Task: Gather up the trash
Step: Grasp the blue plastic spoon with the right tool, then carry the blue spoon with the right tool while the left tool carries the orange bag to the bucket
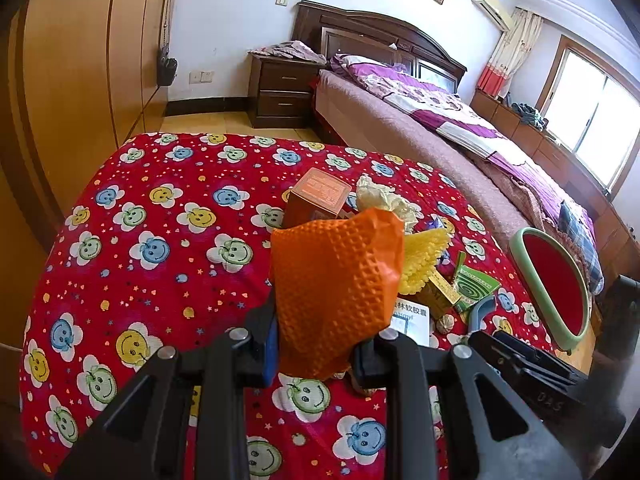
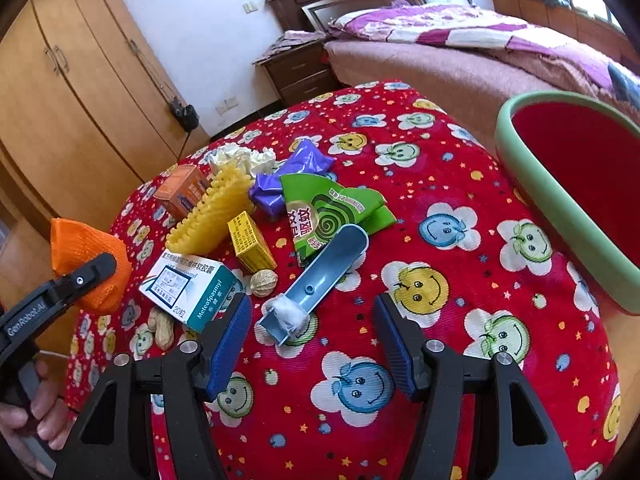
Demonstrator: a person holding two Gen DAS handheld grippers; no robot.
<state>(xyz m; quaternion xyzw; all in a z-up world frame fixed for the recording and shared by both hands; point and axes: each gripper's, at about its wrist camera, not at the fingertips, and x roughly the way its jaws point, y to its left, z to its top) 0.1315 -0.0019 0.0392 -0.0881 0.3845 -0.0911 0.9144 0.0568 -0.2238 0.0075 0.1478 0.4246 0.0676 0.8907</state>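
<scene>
My left gripper is shut on an orange foam net, held up over the red smiley-flower tablecloth. In the right wrist view this same gripper and orange net show at the left. My right gripper is open just above the cloth. A blue plastic scoop with a white cotton wad on its near end lies between the fingertips, touching neither pad. Beyond it sits a pile of trash: a green mosquito-coil packet, purple wrapper, yellow foam net and small boxes.
A bin with a green rim and red inside stands at the table's right edge; the green rim also shows in the left wrist view. A white-teal medicine box, walnut and peanut lie by the left fingertip. Wardrobe left, bed behind.
</scene>
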